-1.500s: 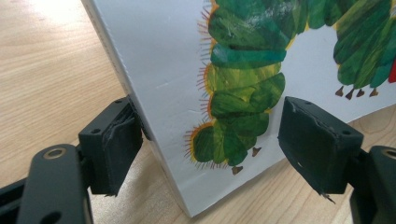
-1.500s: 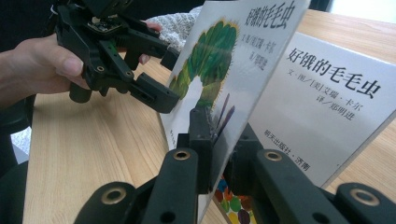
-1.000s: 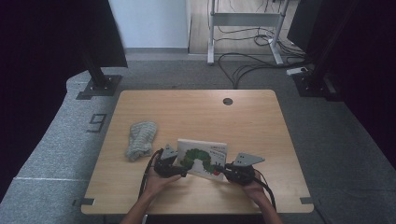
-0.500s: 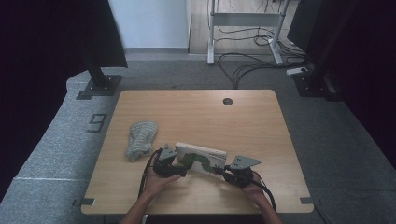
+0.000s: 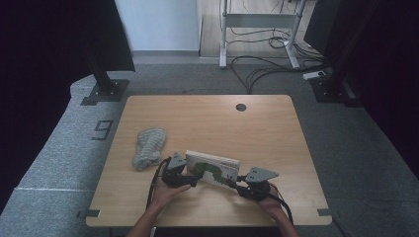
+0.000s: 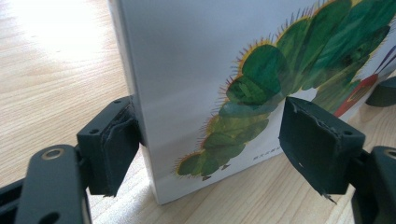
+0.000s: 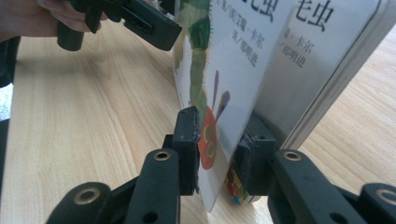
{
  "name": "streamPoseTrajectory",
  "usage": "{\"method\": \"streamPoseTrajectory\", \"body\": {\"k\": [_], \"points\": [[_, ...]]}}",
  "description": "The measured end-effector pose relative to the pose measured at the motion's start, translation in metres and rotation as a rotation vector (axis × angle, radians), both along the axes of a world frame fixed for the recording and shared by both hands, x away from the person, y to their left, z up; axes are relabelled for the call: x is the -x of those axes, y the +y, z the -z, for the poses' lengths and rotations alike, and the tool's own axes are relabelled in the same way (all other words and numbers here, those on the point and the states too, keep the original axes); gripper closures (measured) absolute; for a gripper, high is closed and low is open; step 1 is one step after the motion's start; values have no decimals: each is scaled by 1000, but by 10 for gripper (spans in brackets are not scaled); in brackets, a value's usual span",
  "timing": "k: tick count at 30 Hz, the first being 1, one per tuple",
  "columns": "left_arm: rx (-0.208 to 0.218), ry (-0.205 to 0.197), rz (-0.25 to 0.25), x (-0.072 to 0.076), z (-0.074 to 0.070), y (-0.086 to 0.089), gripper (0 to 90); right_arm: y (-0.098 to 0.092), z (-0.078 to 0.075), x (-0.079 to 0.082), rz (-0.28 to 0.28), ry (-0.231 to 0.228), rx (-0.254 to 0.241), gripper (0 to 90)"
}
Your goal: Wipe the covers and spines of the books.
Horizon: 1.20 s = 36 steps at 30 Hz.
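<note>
A white picture book (image 5: 212, 165) with a green caterpillar on its cover stands tilted on its lower edge near the table's front. My left gripper (image 5: 190, 173) is shut on its left end. In the left gripper view one pad (image 6: 116, 140) presses the spine side and the other lies on the cover (image 6: 187, 70). My right gripper (image 5: 236, 181) is at the book's right end. Its jaws have just been opening and straddle the lifted front cover (image 7: 233, 70). The pads (image 7: 189, 140) stand slightly off that cover.
A crumpled grey cloth (image 5: 148, 153) lies left of the book on the wooden table (image 5: 222, 123). A round cable hole (image 5: 240, 107) sits near the table's far edge. Stands, cables and grey carpet surround the table. The other hand (image 7: 28, 18) shows in the right gripper view.
The book has tipped back from a more upright pose and shows less of its cover from above. Both hands stay where they were.
</note>
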State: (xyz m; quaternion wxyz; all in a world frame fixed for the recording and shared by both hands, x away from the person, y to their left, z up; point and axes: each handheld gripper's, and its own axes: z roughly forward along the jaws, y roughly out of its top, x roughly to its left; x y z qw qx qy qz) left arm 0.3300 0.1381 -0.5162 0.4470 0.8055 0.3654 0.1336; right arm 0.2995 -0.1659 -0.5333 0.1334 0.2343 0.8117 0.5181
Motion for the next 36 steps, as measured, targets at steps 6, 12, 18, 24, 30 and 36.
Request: {"method": "streamPoseTrajectory", "body": {"k": [6, 12, 18, 24, 30, 36], "points": [[3, -2, 2, 0, 0, 0, 214, -4, 1, 6, -6, -1, -5, 656], [6, -4, 0, 0, 0, 1, 215, -7, 0, 8, -13, -1, -27, 652], [11, -5, 6, 1, -1, 2, 215, -2, 4, 10, -22, -4, 1, 766], [31, -14, 8, 2, -3, 4, 219, 1, 8, 9, 15, -32, 43, 840], [30, -20, 6, 2, -3, 4, 217, 4, 10, 7, 28, -71, 73, 840], [31, -22, 9, 2, -3, 4, 213, 2, 10, 7, 13, -53, 74, 752]]}}
